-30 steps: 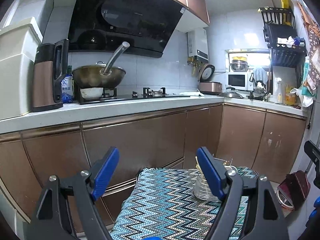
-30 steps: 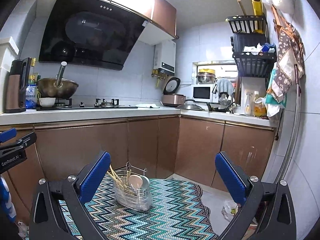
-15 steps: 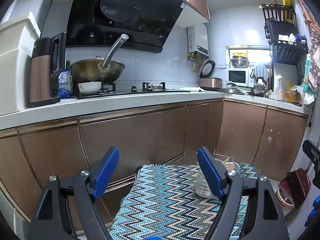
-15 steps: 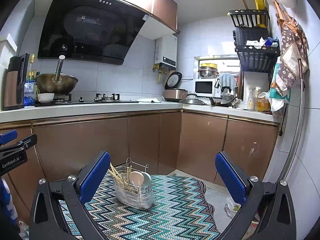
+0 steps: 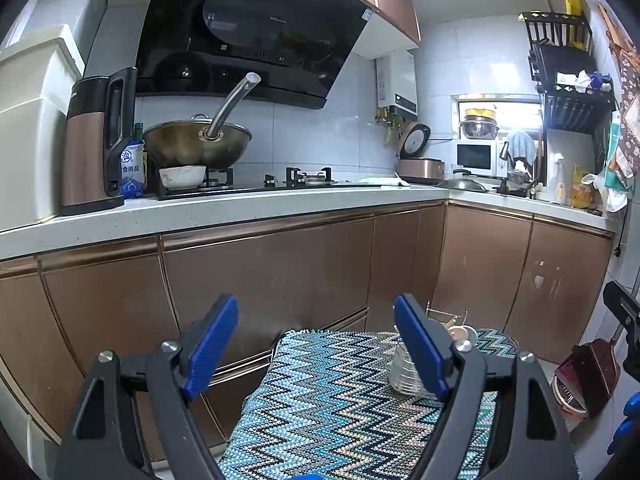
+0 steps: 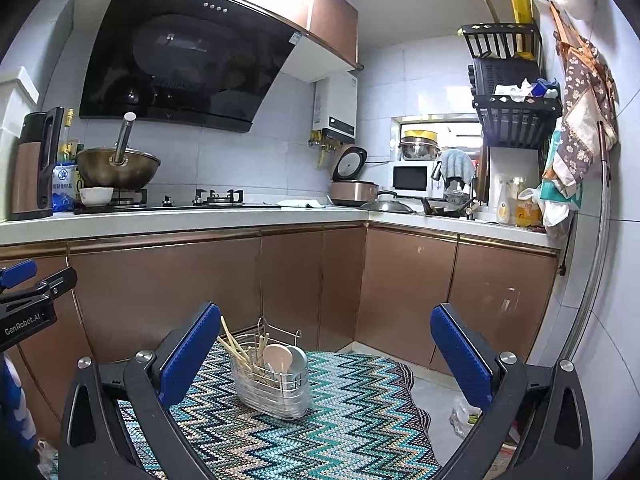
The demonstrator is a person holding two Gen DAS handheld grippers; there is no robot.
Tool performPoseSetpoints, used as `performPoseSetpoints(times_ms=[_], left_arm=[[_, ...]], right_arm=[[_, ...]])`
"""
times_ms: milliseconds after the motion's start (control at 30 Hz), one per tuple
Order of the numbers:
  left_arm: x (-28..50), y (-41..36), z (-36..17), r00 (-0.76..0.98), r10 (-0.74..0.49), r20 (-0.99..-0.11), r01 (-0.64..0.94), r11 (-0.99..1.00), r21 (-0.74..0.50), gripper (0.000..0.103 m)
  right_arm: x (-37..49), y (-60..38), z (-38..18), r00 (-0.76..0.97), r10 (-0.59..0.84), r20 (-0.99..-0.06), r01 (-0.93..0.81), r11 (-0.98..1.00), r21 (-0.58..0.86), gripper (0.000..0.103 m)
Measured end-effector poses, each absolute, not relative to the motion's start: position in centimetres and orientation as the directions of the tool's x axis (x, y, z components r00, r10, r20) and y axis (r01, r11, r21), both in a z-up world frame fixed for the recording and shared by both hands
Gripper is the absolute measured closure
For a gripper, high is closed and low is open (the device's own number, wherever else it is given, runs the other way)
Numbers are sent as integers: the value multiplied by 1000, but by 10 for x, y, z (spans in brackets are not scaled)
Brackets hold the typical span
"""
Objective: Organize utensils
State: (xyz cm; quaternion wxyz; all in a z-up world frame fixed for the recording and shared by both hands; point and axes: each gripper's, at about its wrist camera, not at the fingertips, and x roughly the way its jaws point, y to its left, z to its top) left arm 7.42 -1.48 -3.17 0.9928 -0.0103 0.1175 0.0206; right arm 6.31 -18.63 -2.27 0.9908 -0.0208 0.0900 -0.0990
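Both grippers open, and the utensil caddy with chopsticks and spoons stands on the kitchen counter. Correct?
Not quite. The utensil caddy stands on the zigzag-patterned cloth, not the counter; the right wrist view shows it. The left gripper and right gripper are both open, as stated.

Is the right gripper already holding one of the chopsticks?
No, the right gripper is wide open and empty, and the chopsticks stand in the holder on the cloth.

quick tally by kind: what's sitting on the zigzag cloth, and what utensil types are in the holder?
On the zigzag cloth:
Wire utensil caddy: 1
Inside it, as far as the right wrist view shows:
Chopsticks: several, exact count unclear
Pale spoon: 1
Metal spoon: 1
Total: 1 caddy, 2 spoons, plus a bundle of chopsticks. Both grippers are open and hold nothing.
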Motion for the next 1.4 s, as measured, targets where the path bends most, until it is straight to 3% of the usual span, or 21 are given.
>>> performPoseSetpoints(times_ms=[1133, 1400], left_arm=[[71, -17, -29, 971, 42, -235, -44, 999, -6, 23], [70, -5, -27, 970, 103, -219, -107, 994, -7, 23]], right_arm=[[60, -187, -24, 963, -201, -178, 194, 979, -59, 0], [60, -188, -24, 964, -197, -179, 190, 980, -57, 0]])
